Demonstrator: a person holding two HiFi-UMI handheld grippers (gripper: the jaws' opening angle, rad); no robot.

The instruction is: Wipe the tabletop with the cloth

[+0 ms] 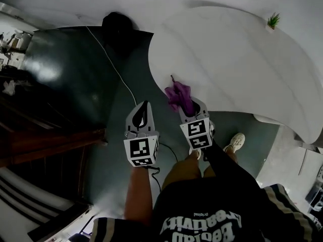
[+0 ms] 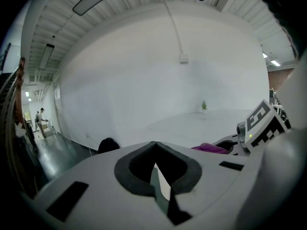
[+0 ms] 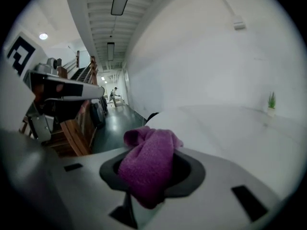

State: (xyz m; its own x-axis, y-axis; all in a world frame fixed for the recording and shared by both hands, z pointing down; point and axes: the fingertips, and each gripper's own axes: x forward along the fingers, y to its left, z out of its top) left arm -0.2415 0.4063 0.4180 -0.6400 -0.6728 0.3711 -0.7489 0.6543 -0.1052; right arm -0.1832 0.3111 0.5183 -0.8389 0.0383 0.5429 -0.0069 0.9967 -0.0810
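Cloth: purple, bunched, over the near edge of the white tabletop; whether it touches the tabletop is unclear.
Right gripper: clamped on the cloth.
Left gripper: jaws together and empty, over dark floor to the left.
Head view only: black bag, far left.
Right gripper view only: wooden stairs.
Writing: shirt print upside down, unreadable.
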